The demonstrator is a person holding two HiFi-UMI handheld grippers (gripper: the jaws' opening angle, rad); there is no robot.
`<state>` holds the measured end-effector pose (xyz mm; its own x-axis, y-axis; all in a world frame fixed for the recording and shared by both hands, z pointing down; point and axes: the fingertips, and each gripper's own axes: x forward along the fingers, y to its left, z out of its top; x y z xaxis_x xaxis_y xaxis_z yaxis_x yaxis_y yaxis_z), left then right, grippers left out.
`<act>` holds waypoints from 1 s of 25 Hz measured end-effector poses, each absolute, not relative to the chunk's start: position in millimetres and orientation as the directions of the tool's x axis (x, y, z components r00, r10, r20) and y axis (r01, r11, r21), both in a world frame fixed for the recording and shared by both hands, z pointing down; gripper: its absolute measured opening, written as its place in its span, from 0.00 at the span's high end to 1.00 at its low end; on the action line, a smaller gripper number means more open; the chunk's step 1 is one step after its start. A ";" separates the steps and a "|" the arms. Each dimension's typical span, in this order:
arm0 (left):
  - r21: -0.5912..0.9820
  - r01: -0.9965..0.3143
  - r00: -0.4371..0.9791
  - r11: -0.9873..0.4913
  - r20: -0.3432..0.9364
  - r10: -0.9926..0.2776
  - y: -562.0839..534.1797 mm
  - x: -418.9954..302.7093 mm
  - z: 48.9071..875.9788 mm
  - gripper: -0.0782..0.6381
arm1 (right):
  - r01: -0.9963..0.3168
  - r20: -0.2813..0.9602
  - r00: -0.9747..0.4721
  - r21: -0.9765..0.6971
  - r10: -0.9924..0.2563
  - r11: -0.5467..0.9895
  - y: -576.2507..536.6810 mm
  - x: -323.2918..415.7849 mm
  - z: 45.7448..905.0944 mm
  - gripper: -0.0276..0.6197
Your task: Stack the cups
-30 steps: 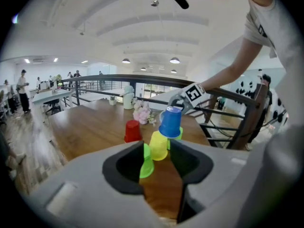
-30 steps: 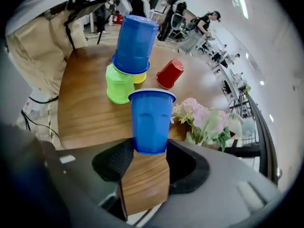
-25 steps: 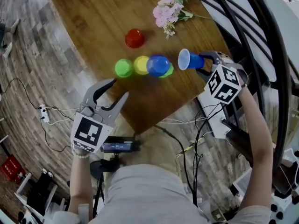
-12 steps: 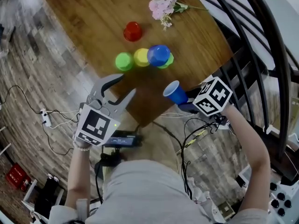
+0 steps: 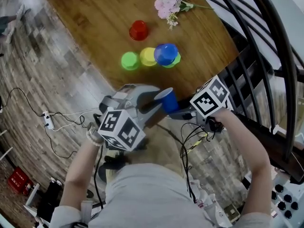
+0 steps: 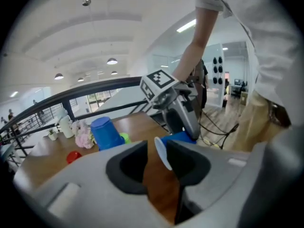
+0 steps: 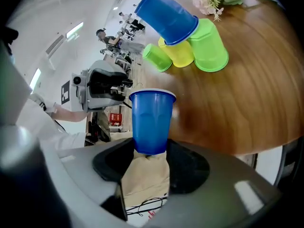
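We swung the blue cup (image 5: 166, 100) off the desk's (image 5: 95, 23) near corner, R gripper (image 7: 150, 151) pinching its base. L gripper (image 6: 158, 161) came in, jaws just closing round the rim, not yet clamped. Prob a regrip before stacking.

Wood-grain table (image 5: 95, 13), rounded edge, pink flowers (image 5: 167, 1) lying at its far side. Floor (image 5: 42, 70) is grey-brown plank pattern, looks worn. Black curved railing (image 5: 266, 42) runs close along the table's right side. Loose cables (image 5: 186, 139) on the floor below the near edge, white power strip (image 5: 46, 119) off to the left, red crate (image 5: 14, 180) further out. Overhead: white vaulted ceiling (image 6: 71, 27), round downlights (image 6: 112, 61) lit, glass partitions (image 6: 164, 65) at the back.
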<state>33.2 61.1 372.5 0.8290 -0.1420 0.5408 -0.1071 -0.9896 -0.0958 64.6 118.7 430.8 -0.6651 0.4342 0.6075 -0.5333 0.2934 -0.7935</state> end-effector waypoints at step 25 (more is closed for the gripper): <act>0.068 -0.180 0.806 -0.981 0.582 -0.108 46.2 26.8 386.8 0.67 | -0.146 0.971 0.032 0.238 -0.236 0.960 52.4 122.1 445.2 0.62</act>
<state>26.8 46.2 386.8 0.8061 -0.1082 0.5819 -0.1805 -0.9813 0.0675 122.1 52.4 445.2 0.0316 -0.2362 0.9712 -0.1460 0.9602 0.2383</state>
